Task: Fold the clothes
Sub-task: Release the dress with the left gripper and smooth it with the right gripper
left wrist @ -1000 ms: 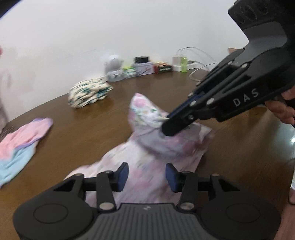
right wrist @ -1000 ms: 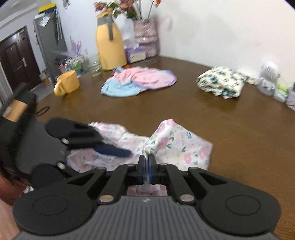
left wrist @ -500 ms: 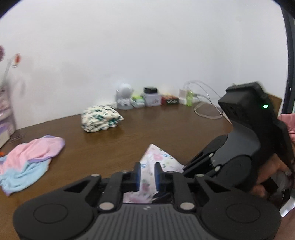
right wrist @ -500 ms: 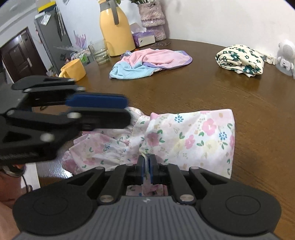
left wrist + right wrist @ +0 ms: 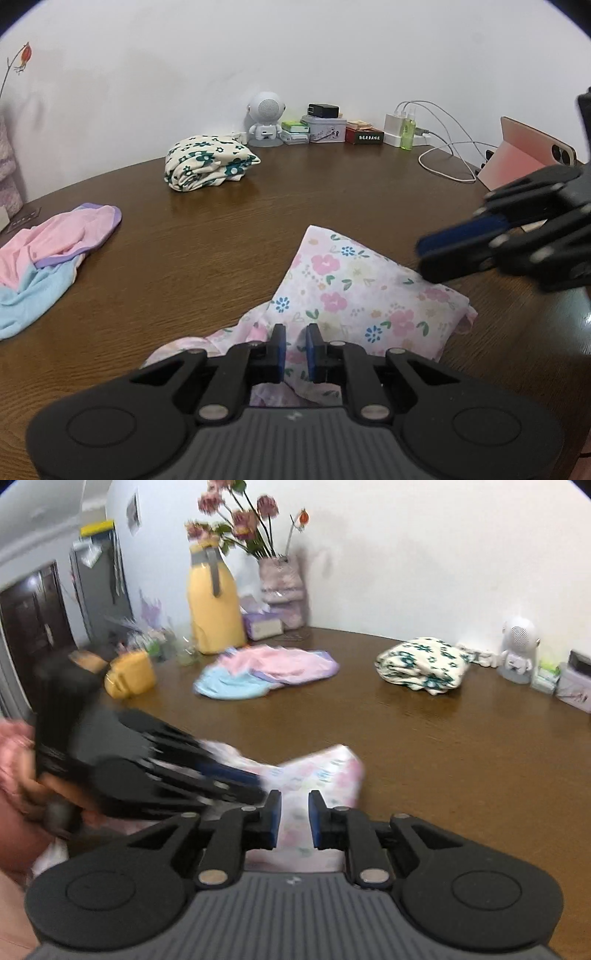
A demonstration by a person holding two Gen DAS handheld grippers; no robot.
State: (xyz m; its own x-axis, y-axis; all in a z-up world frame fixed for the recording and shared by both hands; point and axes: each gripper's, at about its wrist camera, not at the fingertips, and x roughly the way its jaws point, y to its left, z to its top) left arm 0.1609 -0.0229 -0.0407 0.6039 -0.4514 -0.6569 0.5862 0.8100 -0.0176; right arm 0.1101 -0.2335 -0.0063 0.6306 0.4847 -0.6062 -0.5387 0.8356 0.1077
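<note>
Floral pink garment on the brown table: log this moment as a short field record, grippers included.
garment in work: pink floral cotton garment, partly folded, lying on the brown wooden table
left gripper: jaws slightly apart, over the garment's near edge, not clamped
right gripper: jaws apart, over the same garment, nothing gripped
done pile: folded cream garment with green flowers, near the white robot-shaped speaker
waiting: crumpled pink and light blue garment, unfolded
view quality: right wrist view blurred
</note>
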